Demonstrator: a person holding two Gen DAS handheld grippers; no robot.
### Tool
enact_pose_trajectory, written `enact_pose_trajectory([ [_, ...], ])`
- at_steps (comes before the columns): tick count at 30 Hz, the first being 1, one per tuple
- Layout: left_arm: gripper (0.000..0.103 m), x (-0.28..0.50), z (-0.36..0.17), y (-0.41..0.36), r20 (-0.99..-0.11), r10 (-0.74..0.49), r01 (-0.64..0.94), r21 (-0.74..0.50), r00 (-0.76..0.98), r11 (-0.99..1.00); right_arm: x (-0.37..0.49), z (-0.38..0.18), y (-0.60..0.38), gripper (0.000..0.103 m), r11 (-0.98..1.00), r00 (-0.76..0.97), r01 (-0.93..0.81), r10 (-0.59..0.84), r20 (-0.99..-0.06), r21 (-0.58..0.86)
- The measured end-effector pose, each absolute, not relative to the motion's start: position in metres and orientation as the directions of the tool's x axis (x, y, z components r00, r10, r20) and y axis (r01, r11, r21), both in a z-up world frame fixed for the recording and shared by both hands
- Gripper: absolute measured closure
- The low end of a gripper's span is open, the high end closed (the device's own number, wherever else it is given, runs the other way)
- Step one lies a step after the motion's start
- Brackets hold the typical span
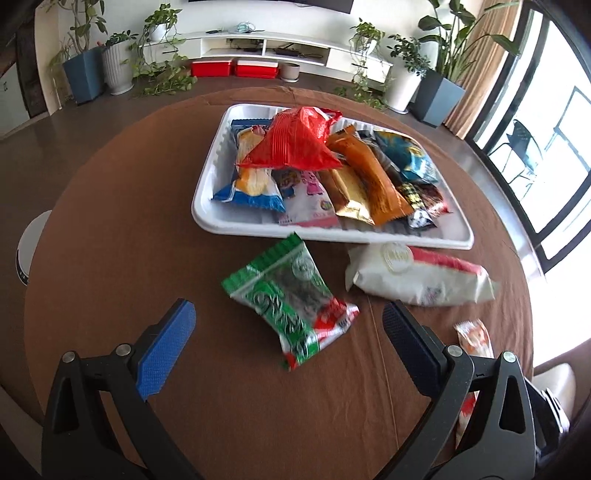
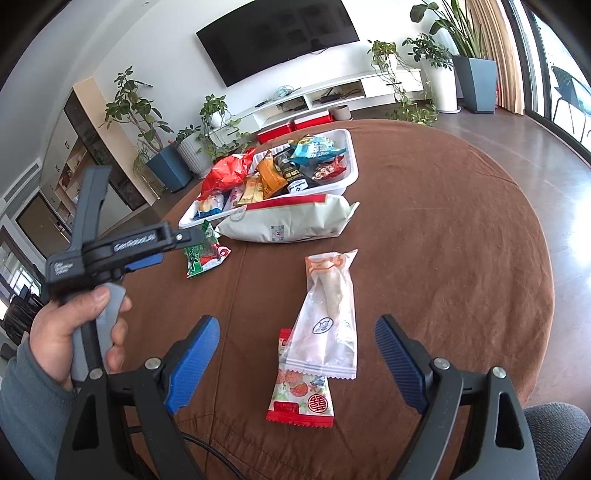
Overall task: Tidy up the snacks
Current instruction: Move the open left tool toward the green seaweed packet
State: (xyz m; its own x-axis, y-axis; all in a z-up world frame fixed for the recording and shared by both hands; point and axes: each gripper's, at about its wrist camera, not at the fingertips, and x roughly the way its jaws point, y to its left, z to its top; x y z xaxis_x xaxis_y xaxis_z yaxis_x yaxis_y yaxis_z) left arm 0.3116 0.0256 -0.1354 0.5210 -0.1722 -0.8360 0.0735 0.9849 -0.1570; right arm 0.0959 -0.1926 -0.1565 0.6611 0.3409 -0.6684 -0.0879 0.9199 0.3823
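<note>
A white tray (image 1: 207, 199) piled with several snack packets sits at the far side of the brown round table; the same tray (image 2: 351, 177) shows in the right wrist view. A green and red packet (image 1: 291, 299) lies just ahead of my left gripper (image 1: 288, 314), which stands open with nothing between its fingers. A large white bag (image 1: 417, 277) lies against the tray's near edge. My right gripper (image 2: 295, 332) is open above a clear white packet (image 2: 328, 321) that overlaps a red-edged floral packet (image 2: 299, 395). A hand (image 2: 62, 332) holds the left gripper's body at the left.
A brown cloth (image 2: 443, 258) covers the table. Beyond it stand potted plants (image 1: 118, 62), a white low cabinet (image 1: 266, 44) and red boxes (image 1: 232, 68). A wall screen (image 2: 277, 33) hangs behind. Windows (image 1: 546, 147) run along the right. A chair seat (image 2: 554, 424) is at the lower right.
</note>
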Motion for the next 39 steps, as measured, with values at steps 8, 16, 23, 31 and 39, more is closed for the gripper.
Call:
enact_pose_trajectory([
  [8, 0.002, 0.34, -0.155, 0.025, -0.873, -0.131, 0.048, -0.123, 0.47, 0.991, 0.096, -0.16, -0.195, 0.015, 0.915, 0.654, -0.094, 0.354, -0.668, 0.393],
  [16, 0.006, 0.35, -0.164, 0.025, -0.879, -0.124, 0.08, -0.098, 0.461, 0.992, 0.096, -0.16, -0.194, 0.015, 0.915, 0.653, -0.095, 0.354, -0.669, 0.392],
  [23, 0.01, 0.337, -0.169, 0.035, -0.883, -0.127, 0.129, -0.077, 0.451, 0.989, 0.095, -0.16, -0.193, 0.015, 0.917, 0.652, -0.092, 0.349, -0.673, 0.387],
  [31, 0.01, 0.34, -0.167, 0.031, -0.876, -0.108, 0.132, -0.051, 0.47, 0.99, 0.094, -0.159, -0.192, 0.015, 0.919, 0.652, -0.093, 0.347, -0.674, 0.383],
  [39, 0.016, 0.354, -0.169, 0.03, -0.885, -0.094, 0.15, -0.028, 0.456, 0.988, 0.095, -0.161, -0.193, 0.015, 0.92, 0.651, -0.092, 0.346, -0.676, 0.381],
])
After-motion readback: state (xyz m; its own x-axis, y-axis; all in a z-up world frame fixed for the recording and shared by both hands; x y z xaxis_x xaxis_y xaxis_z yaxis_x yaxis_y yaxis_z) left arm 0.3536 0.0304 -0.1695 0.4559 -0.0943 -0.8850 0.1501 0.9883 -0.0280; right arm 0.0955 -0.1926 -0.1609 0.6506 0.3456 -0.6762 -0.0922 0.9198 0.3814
